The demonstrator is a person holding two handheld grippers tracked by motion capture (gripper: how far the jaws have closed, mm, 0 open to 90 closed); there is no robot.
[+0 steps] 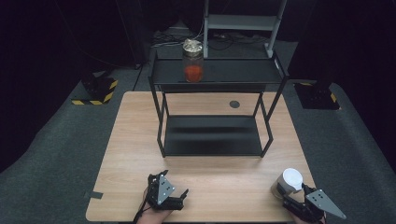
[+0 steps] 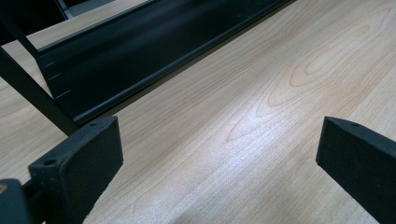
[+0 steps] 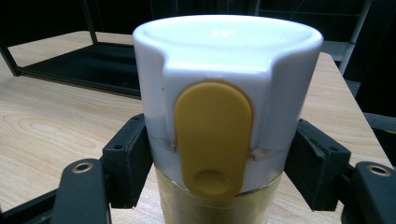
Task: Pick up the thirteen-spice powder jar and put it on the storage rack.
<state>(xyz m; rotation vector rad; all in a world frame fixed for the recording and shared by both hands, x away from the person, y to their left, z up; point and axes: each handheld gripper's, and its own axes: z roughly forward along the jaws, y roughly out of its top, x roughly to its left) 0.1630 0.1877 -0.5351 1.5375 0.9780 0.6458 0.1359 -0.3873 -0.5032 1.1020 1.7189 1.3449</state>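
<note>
A small container with a white cap (image 1: 292, 179) stands on the wooden table (image 1: 130, 140) near its front right corner. In the right gripper view the cap (image 3: 224, 70) carries a yellow tab (image 3: 212, 140), with yellowish contents below it. My right gripper (image 1: 286, 193) (image 3: 217, 163) is shut on this container, its pads (image 3: 128, 156) pressing both sides just under the cap. My left gripper (image 1: 183, 199) (image 2: 219, 154) rests low at the front centre-left of the table, open, with bare wood between its jaws.
A black two-tier metal rack (image 1: 219, 72) stands on the far half of the table. A glass jar with red contents (image 1: 193, 61) sits on its top shelf, and the lower shelf (image 2: 140, 56) is bare. A round grommet (image 1: 234, 104) lies behind the rack.
</note>
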